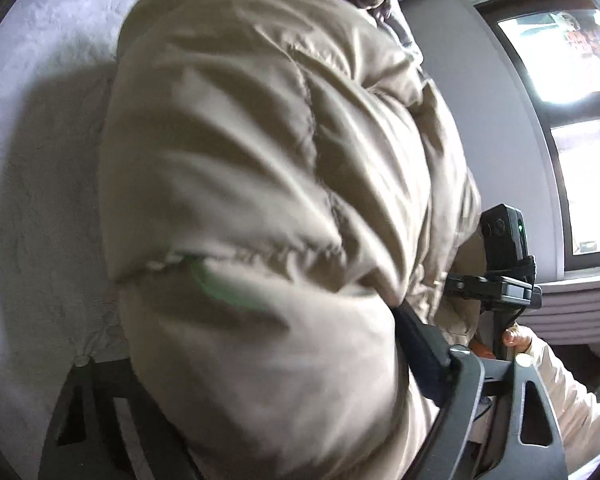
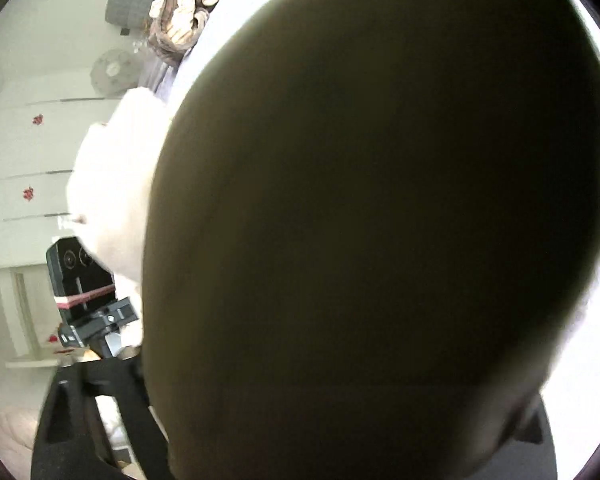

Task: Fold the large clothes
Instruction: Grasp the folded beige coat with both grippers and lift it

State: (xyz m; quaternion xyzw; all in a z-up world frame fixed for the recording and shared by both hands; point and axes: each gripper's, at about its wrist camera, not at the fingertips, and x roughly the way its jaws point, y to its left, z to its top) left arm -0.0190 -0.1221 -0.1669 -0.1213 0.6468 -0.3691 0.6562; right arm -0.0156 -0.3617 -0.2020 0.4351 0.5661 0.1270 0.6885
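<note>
Beige, quilted and puffy, the jacket bulges between the left gripper jaws over the pale bed. It also fills the right gripper view as a dark mass; neither grip is discernible.

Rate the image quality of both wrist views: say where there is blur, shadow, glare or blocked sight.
Left wrist view: the beige padded jacket fills the middle, softly motion-blurred, casting a shadow on the grey bed cover; the window is blown out. Right wrist view: the jacket sits against the lens as a dark, unfocused, backlit blob hiding most of the scene; the bright rim around it glares.
</note>
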